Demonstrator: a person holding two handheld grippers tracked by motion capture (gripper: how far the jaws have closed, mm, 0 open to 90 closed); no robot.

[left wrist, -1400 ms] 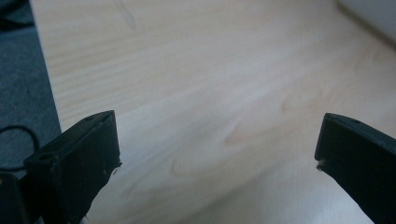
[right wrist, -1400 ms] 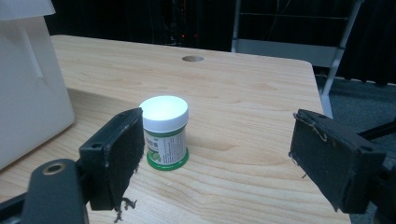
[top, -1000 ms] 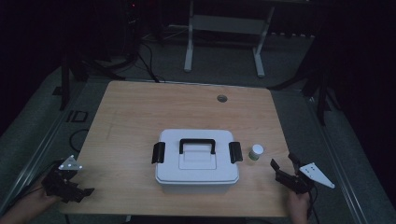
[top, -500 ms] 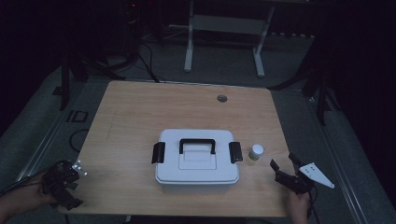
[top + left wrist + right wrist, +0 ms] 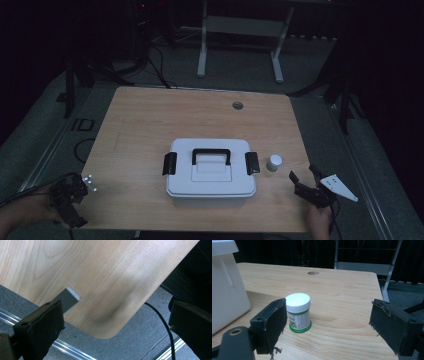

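- The small jar (image 5: 274,162), white-lidded with a green label, stood upright on the wooden table (image 5: 150,130) near its right front corner, just beside the right end of the white box (image 5: 210,172) but not touching it.
- The right gripper (image 5: 306,182) sat low at the table's front right edge, close to the jar and on the person's side of it, its jaws pointed toward the jar.
- In the right gripper view the jar (image 5: 298,312) stood ahead of the jaws and off to their left: it lay next to the left jaw's tip and well apart from the right jaw, with bare table across the rest of the gap.
- The right gripper (image 5: 329,325) was released, and its jaws had just been opening; nothing lay between the pads and neither pad pressed on the jar.
- The box (image 5: 227,287) rose at the left of that view, beyond the left jaw, its side wall near the jar.
- The left gripper (image 5: 70,197) hung at the table's front left corner, well apart from the jar, with the whole box between them.
- In the left gripper view the left gripper (image 5: 115,337) was also released, jaws wide apart and holding nothing; they looked down over the rounded table corner (image 5: 105,332) to the grey floor, where a black cable (image 5: 165,325) ran.
- The box's black handle (image 5: 211,154) lay flat on its lid, with black latches at both ends.
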